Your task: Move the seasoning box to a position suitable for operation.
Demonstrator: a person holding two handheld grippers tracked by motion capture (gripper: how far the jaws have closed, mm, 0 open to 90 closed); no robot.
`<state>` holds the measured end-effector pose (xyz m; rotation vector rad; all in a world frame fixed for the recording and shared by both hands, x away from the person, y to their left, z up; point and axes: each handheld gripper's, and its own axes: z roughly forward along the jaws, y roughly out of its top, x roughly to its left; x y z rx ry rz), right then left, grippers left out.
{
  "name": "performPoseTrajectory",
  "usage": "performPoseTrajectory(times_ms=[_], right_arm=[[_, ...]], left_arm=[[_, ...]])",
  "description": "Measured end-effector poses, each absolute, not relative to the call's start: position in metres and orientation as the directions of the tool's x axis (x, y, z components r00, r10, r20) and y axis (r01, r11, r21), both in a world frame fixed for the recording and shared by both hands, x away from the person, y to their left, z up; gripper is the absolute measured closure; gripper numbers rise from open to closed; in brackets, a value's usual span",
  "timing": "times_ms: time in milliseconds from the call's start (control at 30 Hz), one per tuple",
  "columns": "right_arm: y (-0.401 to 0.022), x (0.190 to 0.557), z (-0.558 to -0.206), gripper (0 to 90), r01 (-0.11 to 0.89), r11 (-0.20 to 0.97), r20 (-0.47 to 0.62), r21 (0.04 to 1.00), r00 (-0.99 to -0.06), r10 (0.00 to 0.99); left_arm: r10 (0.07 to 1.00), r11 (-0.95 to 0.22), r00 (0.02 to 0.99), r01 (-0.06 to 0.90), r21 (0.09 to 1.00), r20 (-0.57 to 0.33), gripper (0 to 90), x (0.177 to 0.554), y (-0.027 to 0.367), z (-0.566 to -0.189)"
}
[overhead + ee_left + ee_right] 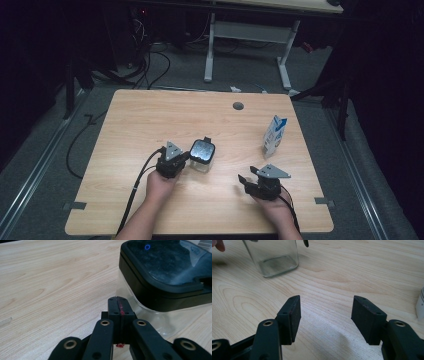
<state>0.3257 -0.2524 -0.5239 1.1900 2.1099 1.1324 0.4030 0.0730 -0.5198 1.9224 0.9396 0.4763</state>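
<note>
A clear square glass jar with a black lid (202,151) stands mid-table. In the left gripper view the jar (160,277) shows a small blue ring on its dark lid. My left gripper (184,157) is shut, pads pressed together with nothing between them, its tip (119,302) right beside the jar's clear wall below the lid. My right gripper (246,176) rests nearer the front right, jaws open and empty (325,315), pointing across the wood toward the jar's glass base (273,257).
A blue and white carton (275,135) stands upright at the right of the wooden table (150,120). A round cable hole (238,106) lies near the far edge. Cables trail from both grippers toward the front edge. A white desk frame (250,45) stands beyond.
</note>
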Motion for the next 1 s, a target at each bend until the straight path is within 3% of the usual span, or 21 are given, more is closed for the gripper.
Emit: performPoseTrajectory(times_ms=[1000], right_arm=[[-0.252, 0.327, -0.528, 40.5, 0.488, 0.292, -0.004, 0.822, -0.508, 0.861]], left_arm=[[0.713, -0.301, 0.7, 0.346, 0.889, -0.031, 90.0, 0.363, 0.056, -0.512]])
